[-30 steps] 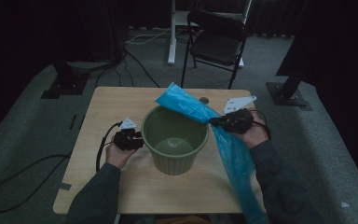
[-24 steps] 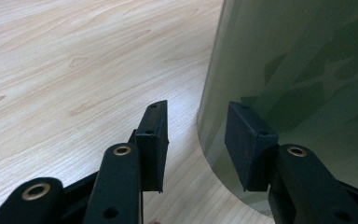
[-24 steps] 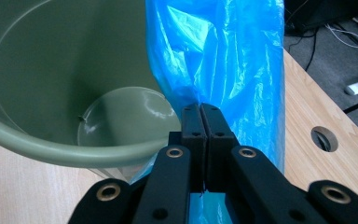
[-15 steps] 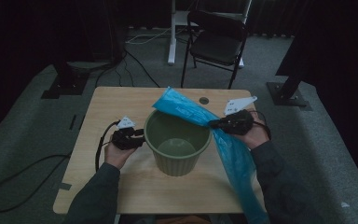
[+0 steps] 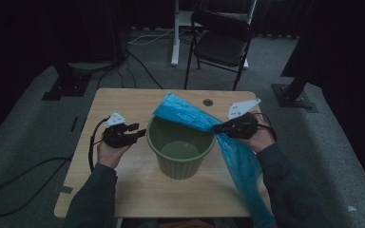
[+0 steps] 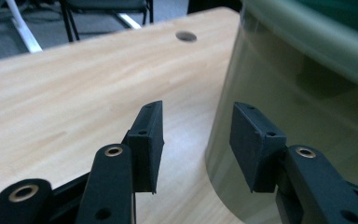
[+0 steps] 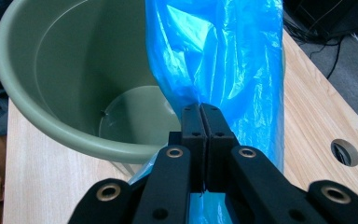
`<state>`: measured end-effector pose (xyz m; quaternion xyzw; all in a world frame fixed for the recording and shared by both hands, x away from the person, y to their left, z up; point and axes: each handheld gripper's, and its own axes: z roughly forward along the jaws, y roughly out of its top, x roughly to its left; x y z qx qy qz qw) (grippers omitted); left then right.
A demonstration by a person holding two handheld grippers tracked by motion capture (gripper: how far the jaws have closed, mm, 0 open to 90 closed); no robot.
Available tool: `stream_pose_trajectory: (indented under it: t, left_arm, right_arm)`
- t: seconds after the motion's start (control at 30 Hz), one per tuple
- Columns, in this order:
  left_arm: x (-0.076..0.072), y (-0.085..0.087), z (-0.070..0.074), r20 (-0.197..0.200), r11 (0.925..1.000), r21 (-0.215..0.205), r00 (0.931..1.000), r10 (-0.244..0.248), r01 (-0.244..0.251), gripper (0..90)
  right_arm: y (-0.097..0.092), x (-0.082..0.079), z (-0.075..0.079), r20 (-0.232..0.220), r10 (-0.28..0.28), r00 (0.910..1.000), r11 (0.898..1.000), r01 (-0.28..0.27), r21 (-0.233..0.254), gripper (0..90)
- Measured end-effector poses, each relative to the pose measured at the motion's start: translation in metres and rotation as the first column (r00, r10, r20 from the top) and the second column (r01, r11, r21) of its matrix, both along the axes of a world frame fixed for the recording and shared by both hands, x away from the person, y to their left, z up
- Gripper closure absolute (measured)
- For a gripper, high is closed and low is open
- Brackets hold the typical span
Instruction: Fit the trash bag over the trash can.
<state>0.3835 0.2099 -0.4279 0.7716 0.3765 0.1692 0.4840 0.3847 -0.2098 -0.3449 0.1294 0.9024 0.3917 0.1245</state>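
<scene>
Our right gripper point(image 5: 217, 127) is clamped tight on the blue bag point(image 5: 197, 115). We hold the bag over the far rim of the green bucket point(image 5: 180, 154), and its long end hangs down off the desk's point(image 5: 123, 99) near right edge. Our left gripper point(image 5: 140, 129) has just been opening, with nothing between its jaws, right beside the bucket's left wall, near the desk's left edge.

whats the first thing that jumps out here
The bright blue plastic bag, pinched in the shut right gripper, drapes over the far rim of the green bucket at mid-table and trails off the near right edge. The left gripper hangs open beside the bucket's left wall.
</scene>
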Motion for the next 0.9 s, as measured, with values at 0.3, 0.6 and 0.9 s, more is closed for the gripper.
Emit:
stream_pose_trajectory:
  t: [0.3, 0.6, 0.9]
  left_arm:
    - [-0.001, 0.009, 0.037, 0.057, 0.9993, -0.038, 0.9984, -0.004, 0.006, 57.0]
    - [0.006, -0.010, 0.069, 0.107, 0.9923, -0.100, 0.9923, -0.062, 0.073, 58.3]
    - [0.008, -0.043, 0.061, 0.078, 0.9893, -0.013, 0.9865, -0.144, 0.145, 57.7]
  right_arm:
    - [0.003, -0.002, 0.002, -0.003, 0.029, 0.9996, 0.999, -0.029, -0.014, 89.3]
    - [0.008, -0.005, 0.003, 0.001, 0.059, 0.9982, 0.998, -0.059, -0.030, 89.3]
    - [0.008, -0.010, 0.006, 0.003, 0.104, 0.9946, 0.994, -0.104, -0.041, 89.0]
